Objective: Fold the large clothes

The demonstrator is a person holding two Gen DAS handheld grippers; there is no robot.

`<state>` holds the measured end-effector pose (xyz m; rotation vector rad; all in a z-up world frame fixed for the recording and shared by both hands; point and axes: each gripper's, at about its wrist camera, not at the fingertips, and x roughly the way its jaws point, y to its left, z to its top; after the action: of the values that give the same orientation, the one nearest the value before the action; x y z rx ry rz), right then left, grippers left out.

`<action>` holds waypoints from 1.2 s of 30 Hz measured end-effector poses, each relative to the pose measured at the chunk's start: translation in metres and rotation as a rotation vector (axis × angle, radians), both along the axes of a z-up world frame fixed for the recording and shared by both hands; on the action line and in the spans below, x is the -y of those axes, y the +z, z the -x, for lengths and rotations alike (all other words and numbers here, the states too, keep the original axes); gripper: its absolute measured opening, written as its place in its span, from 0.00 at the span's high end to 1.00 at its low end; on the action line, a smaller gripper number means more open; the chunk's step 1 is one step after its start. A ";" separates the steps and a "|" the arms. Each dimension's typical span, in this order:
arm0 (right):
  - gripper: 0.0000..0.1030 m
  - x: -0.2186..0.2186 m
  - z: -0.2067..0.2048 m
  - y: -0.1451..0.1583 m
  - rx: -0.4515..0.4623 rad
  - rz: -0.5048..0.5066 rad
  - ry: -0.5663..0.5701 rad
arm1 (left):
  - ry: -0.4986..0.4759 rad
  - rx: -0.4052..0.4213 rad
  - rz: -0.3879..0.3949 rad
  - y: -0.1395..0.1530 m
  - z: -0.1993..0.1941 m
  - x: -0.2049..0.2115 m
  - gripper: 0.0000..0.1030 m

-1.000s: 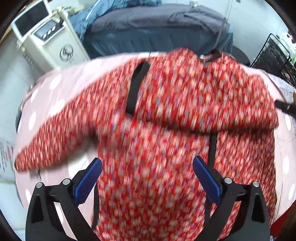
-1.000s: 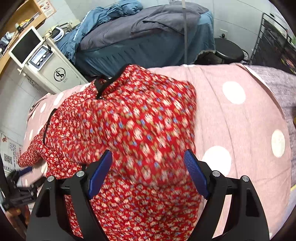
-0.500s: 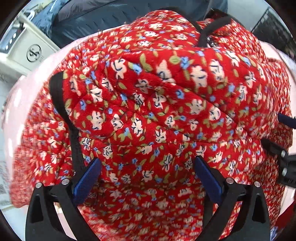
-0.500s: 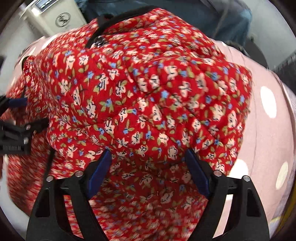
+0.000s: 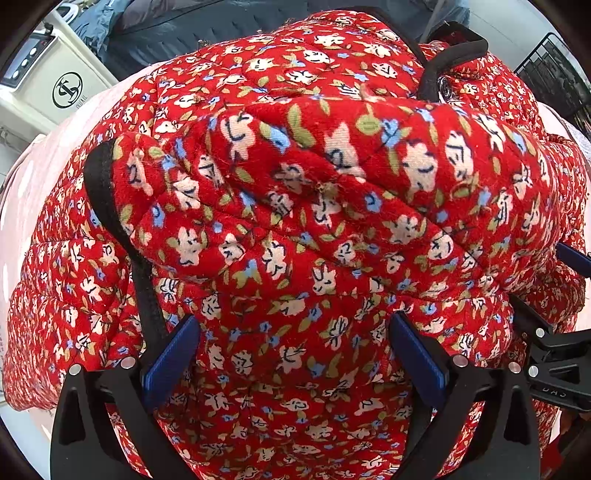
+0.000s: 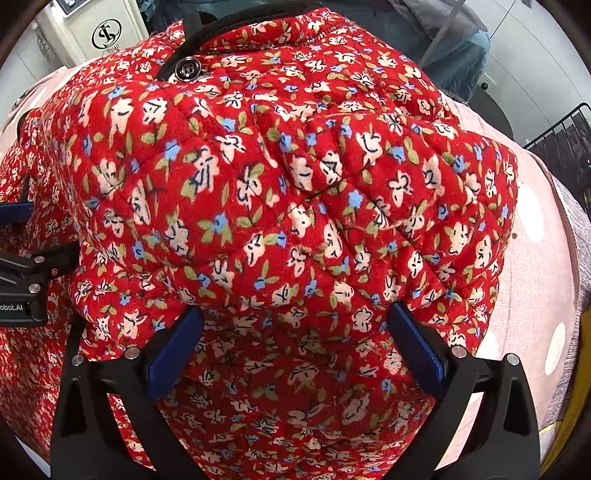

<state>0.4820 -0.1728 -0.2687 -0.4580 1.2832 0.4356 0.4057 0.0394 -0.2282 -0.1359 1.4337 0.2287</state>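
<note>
A: Close in, two grippers, one jacket. Left gripper (image 5: 295, 354) points down with its blue pads (image 5: 171, 360) spread wide, quilted cloth between them but nothing pinched.

B: Same on the other side: right gripper (image 6: 295, 343) has just been opening its jaws, and its pads (image 6: 415, 354) stand apart, the fabric between them unpressed.

A: That jacket (image 5: 314, 206) is red with white and blue flowers, black trim (image 5: 110, 206) along one edge. One fold of it lies doubled over the lower layer, its rounded edge just beyond both sets of pads.

B: I count one metal snap (image 6: 188, 69) by the black collar (image 6: 236, 22), at the far end. So the collar points away from the cameras, and the fold runs side to side.

A: Long axis overall? Can't tell, the cloth fills both views.

B: Underneath, a pink cover (image 6: 535, 266) with white dots; jacket lies on it, a bare strip to the right.

A: Beyond, one white machine (image 5: 48, 85) with a round logo, a dark blue bed (image 5: 229, 26), and a black wire rack (image 5: 554, 77) far right.
</note>
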 end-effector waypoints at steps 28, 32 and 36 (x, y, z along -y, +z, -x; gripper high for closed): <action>0.05 0.074 0.195 0.064 -0.230 -0.133 -0.040 | 0.253 0.219 0.132 0.060 0.201 -0.003 0.06; 0.05 0.067 0.216 0.068 -0.234 -0.125 -0.005 | 0.345 0.224 0.157 0.060 0.245 -0.032 0.06; 0.05 0.057 0.232 0.076 -0.227 -0.125 0.025 | 0.513 0.235 0.240 0.056 0.278 -0.082 0.06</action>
<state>0.2504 -0.2298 -0.1930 -0.3260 1.4602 0.5979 0.1277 0.1210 -0.1722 -0.7088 1.1670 0.4446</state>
